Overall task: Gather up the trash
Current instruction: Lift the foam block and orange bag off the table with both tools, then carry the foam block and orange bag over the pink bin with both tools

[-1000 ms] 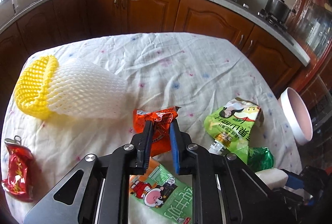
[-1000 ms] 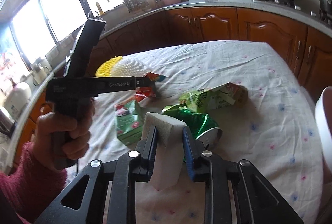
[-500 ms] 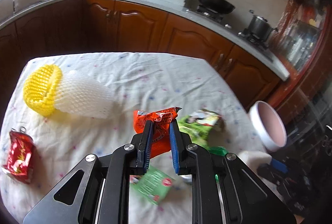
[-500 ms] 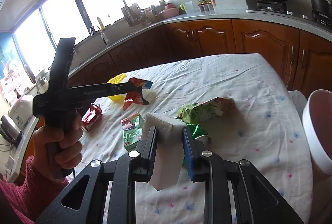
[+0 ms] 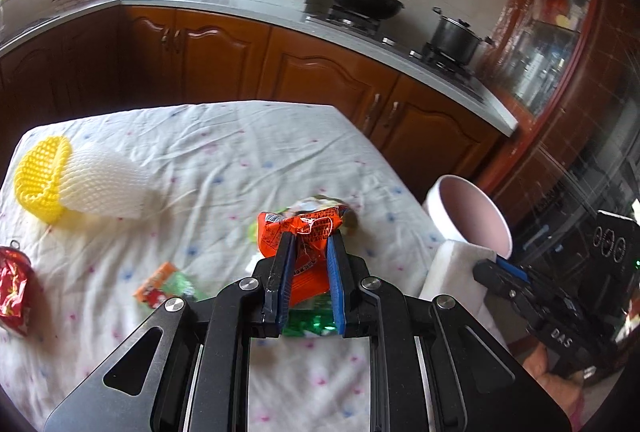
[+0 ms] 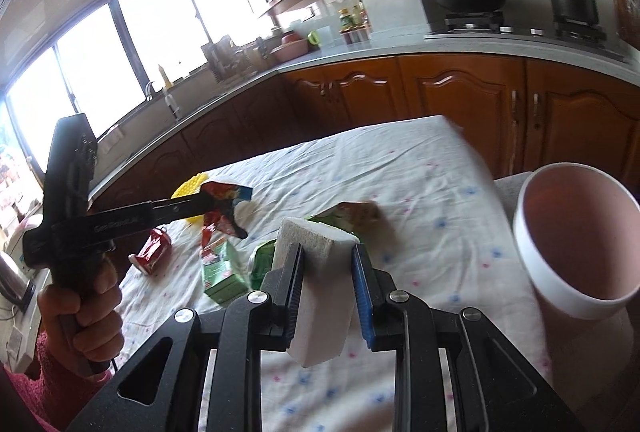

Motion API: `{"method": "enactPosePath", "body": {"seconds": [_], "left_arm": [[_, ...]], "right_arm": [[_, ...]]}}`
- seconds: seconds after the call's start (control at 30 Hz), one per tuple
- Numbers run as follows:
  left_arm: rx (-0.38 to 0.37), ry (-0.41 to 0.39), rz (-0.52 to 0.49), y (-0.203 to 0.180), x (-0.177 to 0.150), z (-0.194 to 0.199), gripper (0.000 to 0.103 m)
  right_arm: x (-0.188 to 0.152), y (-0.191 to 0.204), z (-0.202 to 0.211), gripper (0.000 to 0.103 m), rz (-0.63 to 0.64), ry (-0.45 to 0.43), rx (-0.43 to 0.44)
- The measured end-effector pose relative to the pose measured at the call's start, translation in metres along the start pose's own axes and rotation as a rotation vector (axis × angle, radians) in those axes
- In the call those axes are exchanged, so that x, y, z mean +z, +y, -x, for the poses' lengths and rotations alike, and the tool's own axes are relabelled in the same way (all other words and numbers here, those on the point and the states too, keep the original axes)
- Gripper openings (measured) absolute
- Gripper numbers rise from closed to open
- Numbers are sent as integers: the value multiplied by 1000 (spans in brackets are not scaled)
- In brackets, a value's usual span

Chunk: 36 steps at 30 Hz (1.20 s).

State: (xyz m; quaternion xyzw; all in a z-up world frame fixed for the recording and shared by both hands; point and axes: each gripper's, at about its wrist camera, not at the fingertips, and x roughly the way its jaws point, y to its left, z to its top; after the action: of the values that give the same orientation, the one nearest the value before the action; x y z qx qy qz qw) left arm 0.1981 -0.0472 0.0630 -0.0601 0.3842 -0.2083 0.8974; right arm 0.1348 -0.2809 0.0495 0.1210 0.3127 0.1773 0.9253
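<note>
Both hands have lifted and swung toward the bin since the earlier frames, so the table litter now sits lower and farther off under each camera.

Nearest in the left wrist view, the left gripper (image 5: 310,244) is clamped on an orange snack wrapper (image 5: 304,228) — a crumpled foil pack, its torn top fanning out above the fingertips while the body bunches between the blue pads. It hangs clear of the tablecloth (image 5: 224,152), held high enough, I judge, to pass over the bin's rim.

The right gripper (image 6: 326,256) pinches a white foam block (image 6: 320,288) across its narrow faces, one end poking out past the jaws and the other hanging below them. It looks light and squashy, so a firm pinch suits it.

Just right of the table edge stands the pink-lined white bin (image 6: 576,244), mouth tilted toward both grippers — the likely drop point.

Farther back on the cloth lie a green carton (image 6: 222,268), a crushed red can (image 5: 12,288), and the yellow-and-white foam fruit net (image 5: 76,180), not yet collected.
</note>
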Motion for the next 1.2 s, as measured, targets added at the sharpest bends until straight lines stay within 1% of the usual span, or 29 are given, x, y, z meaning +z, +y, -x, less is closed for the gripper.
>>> {"method": "enactPosePath", "body": {"seconds": [0.5, 0.87, 1.2], "left_arm": [[-77, 39, -91, -66, 1, -22, 15], [-127, 72, -145, -112, 6, -48, 15], [-165, 109, -183, -152, 10, -76, 15]], "right_arm": [[-1, -56, 39, 25, -89, -66, -92], [-1, -104, 68, 25, -157, -114, -170], [-2, -148, 80, 25, -218, -129, -247]]}}
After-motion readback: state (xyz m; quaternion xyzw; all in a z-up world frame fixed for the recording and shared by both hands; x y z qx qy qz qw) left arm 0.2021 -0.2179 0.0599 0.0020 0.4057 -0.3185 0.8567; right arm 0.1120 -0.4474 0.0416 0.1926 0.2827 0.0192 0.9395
